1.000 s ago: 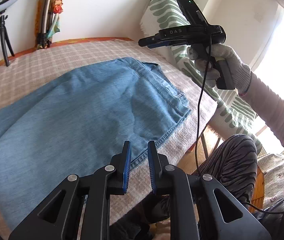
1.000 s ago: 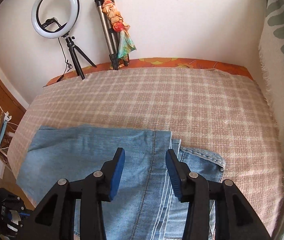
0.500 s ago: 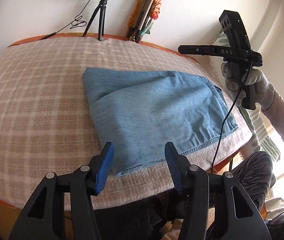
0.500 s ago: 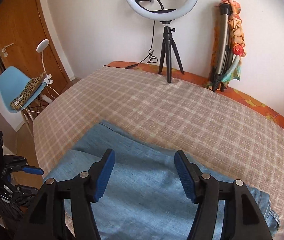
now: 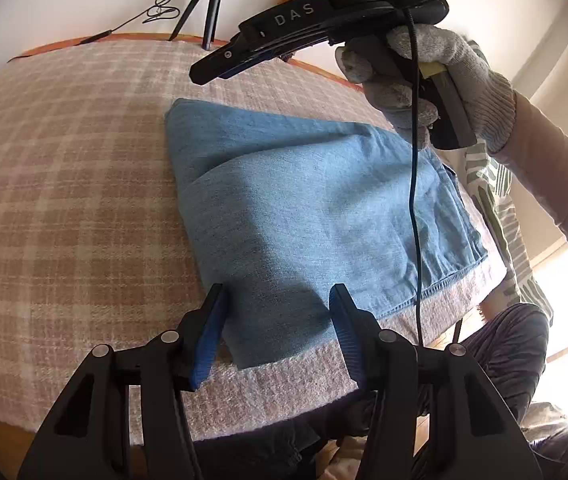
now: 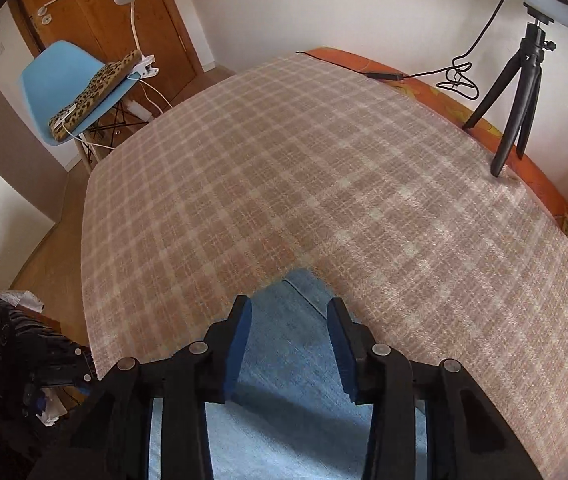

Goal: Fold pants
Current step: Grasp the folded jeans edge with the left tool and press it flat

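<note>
Light blue denim pants lie folded in a flat wedge on the checked bed cover. My left gripper is open and empty, held above the pants' near folded corner. My right gripper is open and empty, above the far corner of the pants. From the left wrist view the right gripper's fingertips hang over the far edge of the pants, held by a gloved hand. The waistband end lies at the right.
A ring light tripod stands on the bed's far edge with its cable. A blue chair with a leopard-print item and clip lamp stands beyond the bed by a wooden door. A green-patterned pillow lies right of the pants.
Both grippers have swung round toward the folded end of the pants. The left jaws went from narrow to wide open a second ago. The right gripper dropped closer over the pants' far corner.
</note>
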The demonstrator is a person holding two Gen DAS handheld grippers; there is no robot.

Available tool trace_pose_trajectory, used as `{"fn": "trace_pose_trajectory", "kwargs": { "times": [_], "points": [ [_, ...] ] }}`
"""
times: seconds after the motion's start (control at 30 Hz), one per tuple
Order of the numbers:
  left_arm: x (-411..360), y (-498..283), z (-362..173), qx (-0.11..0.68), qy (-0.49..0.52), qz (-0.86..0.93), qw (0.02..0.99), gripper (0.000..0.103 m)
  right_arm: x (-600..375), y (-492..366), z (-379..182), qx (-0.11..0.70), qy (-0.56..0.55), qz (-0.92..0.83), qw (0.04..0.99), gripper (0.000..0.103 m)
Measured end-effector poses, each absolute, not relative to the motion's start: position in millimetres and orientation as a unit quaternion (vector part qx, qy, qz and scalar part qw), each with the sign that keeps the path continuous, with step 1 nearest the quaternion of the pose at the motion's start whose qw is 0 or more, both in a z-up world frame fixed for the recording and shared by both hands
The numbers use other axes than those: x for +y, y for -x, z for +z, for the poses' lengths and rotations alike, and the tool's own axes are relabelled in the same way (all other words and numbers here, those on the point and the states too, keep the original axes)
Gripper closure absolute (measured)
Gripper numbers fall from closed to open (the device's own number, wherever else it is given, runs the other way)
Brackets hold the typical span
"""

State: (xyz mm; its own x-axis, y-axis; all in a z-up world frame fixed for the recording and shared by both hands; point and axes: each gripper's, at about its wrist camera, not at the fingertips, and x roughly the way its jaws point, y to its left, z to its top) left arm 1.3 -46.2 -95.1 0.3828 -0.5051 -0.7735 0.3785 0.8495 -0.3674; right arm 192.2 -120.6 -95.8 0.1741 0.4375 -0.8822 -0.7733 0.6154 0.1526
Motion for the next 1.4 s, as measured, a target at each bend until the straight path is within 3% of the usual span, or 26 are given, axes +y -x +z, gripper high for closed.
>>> {"fn": "trace_pose_trajectory", "kwargs": {
  "times": [0.27,0.33,0.43,0.5,0.6,0.83,1.07,1.1,1.17,1.2,1.4],
  "points": [
    [-37,4,-97,0.487,0.071,-0.278,0.825,0.052,-69,-197,-136,0.544,0.254,0.416,0.683,0.066],
    [-36,6,-99,0.488,0.066,-0.28,0.824,0.054,-65,-193,-143,0.549,0.279,0.408,0.674,0.074],
    [-36,7,-100,0.488,0.067,-0.282,0.823,0.06,-62,-188,-146,0.549,0.289,0.394,0.678,0.089],
    [-34,9,-98,0.485,0.069,-0.286,0.824,0.073,-60,-181,-143,0.54,0.298,0.384,0.687,0.097],
    [-33,13,-95,0.48,0.074,-0.295,0.823,0.087,-58,-165,-134,0.52,0.319,0.37,0.7,0.1],
    [-40,25,-92,0.468,0.053,-0.313,0.825,0.092,-63,-183,-112,0.498,0.287,0.338,0.745,0.102],
    [-51,39,-107,0.49,0.019,-0.321,0.81,0.097,-66,-217,-144,0.527,0.235,0.318,0.752,0.101],
    [-51,41,-106,0.492,0.02,-0.325,0.807,0.097,-69,-220,-142,0.533,0.22,0.325,0.749,0.098],
    [-46,42,-98,0.485,0.031,-0.328,0.81,0.097,-79,-222,-127,0.525,0.195,0.32,0.764,0.081],
    [-41,41,-92,0.479,0.038,-0.327,0.814,0.097,-87,-221,-116,0.512,0.183,0.323,0.774,0.067],
    [-15,12,-56,0.446,0.102,-0.291,0.84,0.096,-134,-194,-83,0.481,0.129,0.333,0.8,0.067]
  ]
}}
